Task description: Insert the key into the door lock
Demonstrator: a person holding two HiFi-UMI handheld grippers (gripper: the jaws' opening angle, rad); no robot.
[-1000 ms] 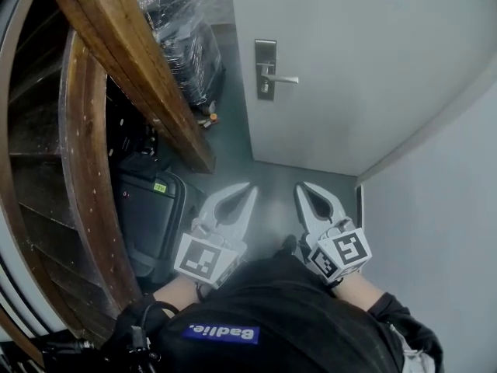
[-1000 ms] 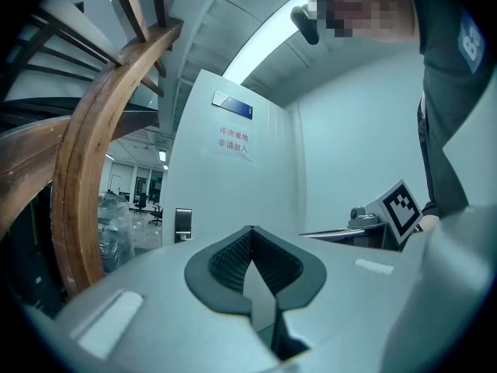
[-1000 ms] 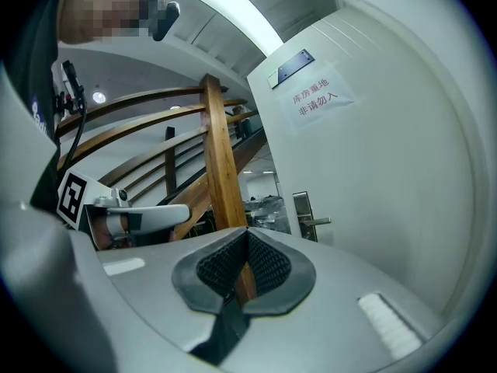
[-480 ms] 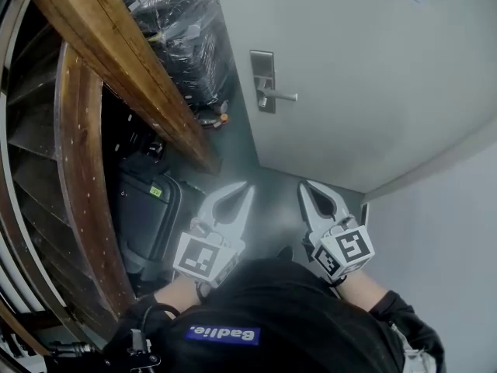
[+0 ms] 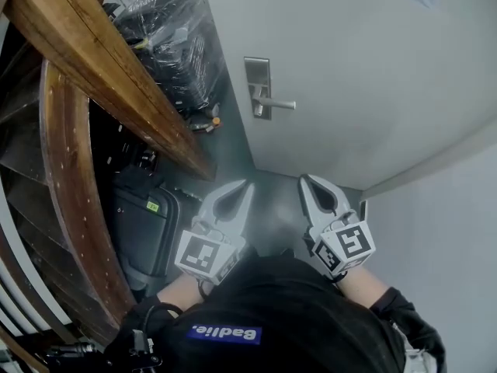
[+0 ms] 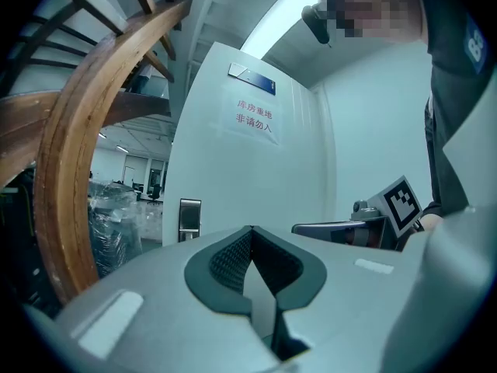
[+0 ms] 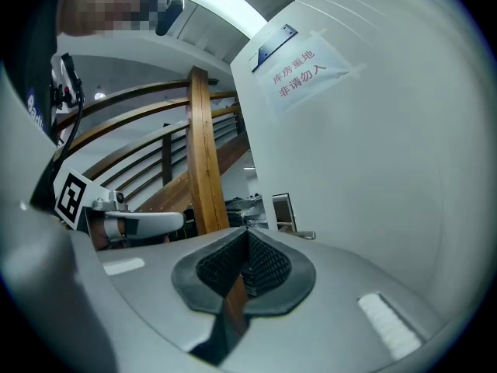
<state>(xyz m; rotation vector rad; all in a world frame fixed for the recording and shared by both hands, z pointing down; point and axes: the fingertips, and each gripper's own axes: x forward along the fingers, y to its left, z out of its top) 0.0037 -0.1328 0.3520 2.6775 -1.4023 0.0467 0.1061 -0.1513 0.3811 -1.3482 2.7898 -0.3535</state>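
On the door (image 5: 349, 68) sits the lock (image 5: 258, 80), a steel plate with its handle (image 5: 278, 104) pointing right; the keyhole probably lies just under the handle. No key shows in any view. Well short of the lock, the left tool (image 5: 244, 186) and right tool (image 5: 306, 180) point level towards it, both fully closed with nothing seen between the pads, likely carried shut for the approach. Left of the lock runs a wooden rail (image 5: 116, 76).

Door (image 5: 349, 76) ahead, staircase (image 5: 74, 193) left, wall (image 5: 450, 231) right
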